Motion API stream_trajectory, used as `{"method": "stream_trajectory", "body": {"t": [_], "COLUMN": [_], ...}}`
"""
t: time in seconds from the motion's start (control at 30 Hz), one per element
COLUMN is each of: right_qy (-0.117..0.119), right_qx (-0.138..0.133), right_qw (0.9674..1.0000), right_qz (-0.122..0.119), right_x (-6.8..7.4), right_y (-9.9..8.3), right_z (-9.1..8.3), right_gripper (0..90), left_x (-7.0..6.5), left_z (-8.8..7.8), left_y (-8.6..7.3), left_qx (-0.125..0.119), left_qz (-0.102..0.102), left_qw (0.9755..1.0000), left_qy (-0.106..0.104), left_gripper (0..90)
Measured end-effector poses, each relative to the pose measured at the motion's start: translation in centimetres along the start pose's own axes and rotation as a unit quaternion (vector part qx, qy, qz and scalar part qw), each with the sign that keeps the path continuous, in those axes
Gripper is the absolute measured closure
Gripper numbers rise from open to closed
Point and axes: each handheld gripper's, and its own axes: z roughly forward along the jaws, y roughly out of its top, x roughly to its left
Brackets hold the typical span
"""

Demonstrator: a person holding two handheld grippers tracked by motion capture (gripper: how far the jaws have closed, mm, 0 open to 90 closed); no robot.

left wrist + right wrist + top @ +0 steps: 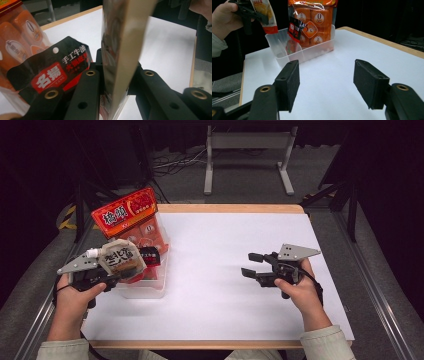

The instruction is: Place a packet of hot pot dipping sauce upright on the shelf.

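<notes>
Between my left gripper's (122, 270) jaws, a flat spouted pouch (119, 259) sits clamped edge-on, held above the clear bin (145, 290).

Just beside it in the bin stand a black sachet (53, 75) and a tall orange snack bag (132, 222). My left hand (75, 295) holds level at the bench's (225, 270) left edge; my right gripper (252, 265) hovers well apart over bare bench, jaws spread wide with nothing between them.

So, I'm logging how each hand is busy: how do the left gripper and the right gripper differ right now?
The left gripper is shut on a spouted pouch, while the right gripper has open jaws with nothing between them. The left gripper is over the clear plastic bin at the table's left edge; the right gripper is over the bare white tabletop. Both are black, hand-held, and carry a grey three-cornered plate.
</notes>
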Motion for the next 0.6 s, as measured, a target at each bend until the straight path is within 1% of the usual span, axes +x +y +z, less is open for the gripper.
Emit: {"method": "stream_trajectory", "body": {"t": [0.07,0.2,0.27,0.3,0.37,0.4,0.47,0.53,0.6], "right_qy": [-0.001,0.002,0.003,0.004,0.007,0.007,0.009,0.010,0.011], "right_qx": [-0.001,-0.002,-0.003,-0.004,-0.003,-0.002,-0.002,-0.003,-0.003], "right_qw": [1.0000,1.0000,0.9999,0.9999,0.9999,0.9999,0.9999,0.9999,0.9999], "right_qz": [0.001,0.008,0.009,0.011,0.012,0.011,0.011,0.012,0.012], "right_x": [-0.1,-0.3,-0.3,-0.4,-0.3,-0.3,-0.3,-0.3,-0.3], "right_y": [-0.1,-0.3,-0.3,-0.4,-0.4,-0.4,-0.4,-0.4,-0.4], "right_z": [0.0,-0.1,-0.1,-0.1,0.0,0.0,0.1,0.1,0.1], "right_gripper": [38.3,38.4,38.4,38.4,38.4,38.4,38.4,38.4,38.4], "left_x": [0.1,0.4,0.7,1.0,1.2,1.3,1.2,1.2,1.1], "left_z": [-0.1,0.0,0.2,0.3,0.5,0.6,0.8,1.0,1.2], "left_y": [0.0,-0.3,-0.6,-0.9,-1.3,-1.4,-1.6,-1.7,-1.8], "left_qx": [-0.001,0.003,0.003,0.003,0.001,0.004,0.009,0.012,0.014], "left_qz": [0.000,0.008,0.006,0.002,-0.003,0.003,0.006,0.006,0.006], "left_qw": [1.0000,1.0000,1.0000,0.9999,0.9998,0.9998,0.9997,0.9995,0.9994], "left_qy": [0.003,0.004,-0.005,-0.014,-0.021,-0.019,-0.024,-0.030,-0.031], "left_gripper": [78.2,78.2,78.2,78.2,78.2,78.2,78.1,78.1,78.0]}}
